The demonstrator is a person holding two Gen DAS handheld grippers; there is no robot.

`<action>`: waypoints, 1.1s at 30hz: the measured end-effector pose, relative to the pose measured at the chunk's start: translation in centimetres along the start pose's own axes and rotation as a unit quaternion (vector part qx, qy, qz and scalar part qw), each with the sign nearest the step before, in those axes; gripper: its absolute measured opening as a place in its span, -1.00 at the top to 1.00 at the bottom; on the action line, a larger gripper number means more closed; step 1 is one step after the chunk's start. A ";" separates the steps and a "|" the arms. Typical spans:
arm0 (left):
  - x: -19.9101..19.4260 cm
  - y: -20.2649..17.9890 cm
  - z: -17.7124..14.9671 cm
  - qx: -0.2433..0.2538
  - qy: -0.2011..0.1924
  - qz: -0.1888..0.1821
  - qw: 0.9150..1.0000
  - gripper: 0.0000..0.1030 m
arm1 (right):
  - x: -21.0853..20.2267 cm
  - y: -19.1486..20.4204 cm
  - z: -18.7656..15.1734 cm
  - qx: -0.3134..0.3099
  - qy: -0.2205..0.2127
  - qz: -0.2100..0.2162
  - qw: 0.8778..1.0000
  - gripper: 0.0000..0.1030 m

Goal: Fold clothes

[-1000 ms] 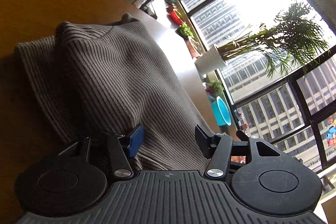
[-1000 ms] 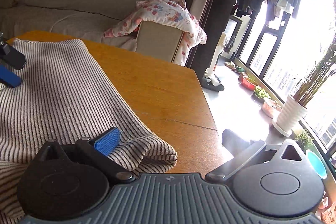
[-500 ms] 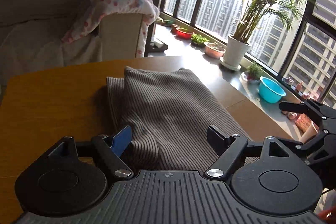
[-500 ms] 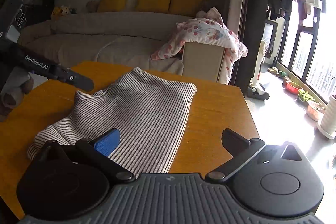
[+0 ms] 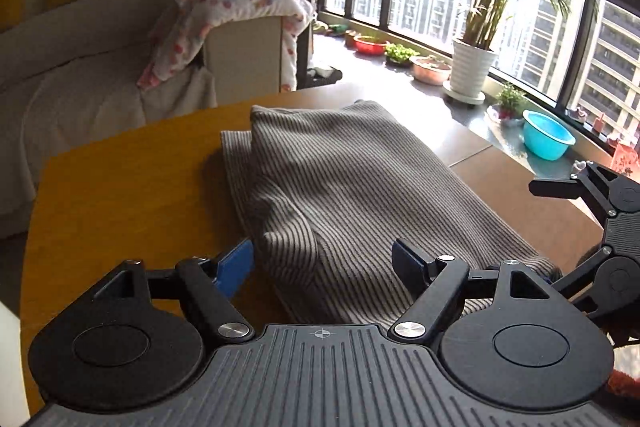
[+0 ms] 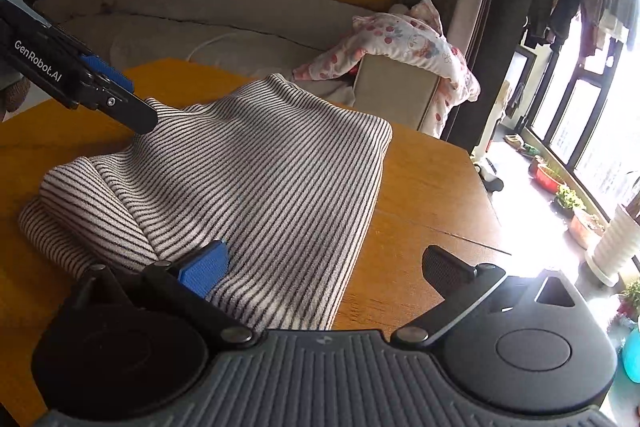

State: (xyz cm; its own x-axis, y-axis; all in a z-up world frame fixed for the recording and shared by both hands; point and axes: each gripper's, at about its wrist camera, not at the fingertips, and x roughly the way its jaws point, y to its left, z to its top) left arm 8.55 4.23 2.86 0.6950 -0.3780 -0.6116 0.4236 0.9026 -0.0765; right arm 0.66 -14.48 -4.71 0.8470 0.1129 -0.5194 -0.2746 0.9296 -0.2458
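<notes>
- Nearest, our left gripper (image 5: 322,263) and right gripper (image 6: 326,269): both spread wide, holding nothing.
- Striped knit sweater (image 6: 256,179): folded on the wooden table (image 6: 424,187); ribbed, soft, light, likely floppy; we judge the doubled near hem the best hold.
- Beyond: floral blanket (image 6: 404,43), sofa (image 6: 224,11).

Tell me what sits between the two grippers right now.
The folded striped sweater on the wooden table spans the stretch between left gripper and right gripper; right wrist view shows it.
</notes>
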 end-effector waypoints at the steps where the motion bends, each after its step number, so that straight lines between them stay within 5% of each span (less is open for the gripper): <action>1: 0.1 -0.3 0.2 0.002 -0.005 -0.009 1.000 -0.58 | 0.1 0.0 0.0 0.000 0.000 0.000 1.000 -1.00; 7: 1.6 -1.3 -0.7 0.008 0.008 -0.080 0.997 -0.58 | 0.2 -0.4 -0.1 0.015 0.002 0.009 1.000 -1.00; 12: 1.9 -0.1 -3.2 -0.037 0.028 -0.091 0.995 -0.54 | 0.2 -0.2 -0.2 0.017 0.000 0.007 1.000 -1.00; 15: 1.0 -0.1 -3.3 -0.046 0.036 -0.076 0.995 -0.68 | 0.4 -0.3 -0.1 0.017 0.001 0.007 1.000 -1.00; 20: -1.1 -0.4 -1.6 -0.041 -0.041 -0.095 0.994 -0.70 | 0.5 -0.4 -0.1 0.022 0.002 0.009 1.000 -1.00; 23: -0.2 -0.6 0.1 -0.042 -0.085 -0.100 0.990 -0.87 | 0.5 -0.4 -0.2 0.024 0.003 0.010 1.000 -1.00; 29: 4.9 0.9 -1.6 -0.104 -0.016 -0.065 0.992 -0.84 | 0.2 -0.3 -0.4 0.021 -0.003 0.001 1.000 -1.00; 33: 4.6 1.0 -2.1 -0.103 -0.014 -0.063 0.993 -0.85 | 0.5 -0.7 -0.3 0.032 0.003 0.011 0.999 -1.00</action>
State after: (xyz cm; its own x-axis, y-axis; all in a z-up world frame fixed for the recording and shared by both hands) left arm 10.91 3.80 -1.66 0.6613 -0.4934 -0.5650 0.3817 0.8698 -0.3128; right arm 1.08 -15.17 -5.06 0.8385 0.1324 -0.5287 -0.2636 0.9475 -0.1808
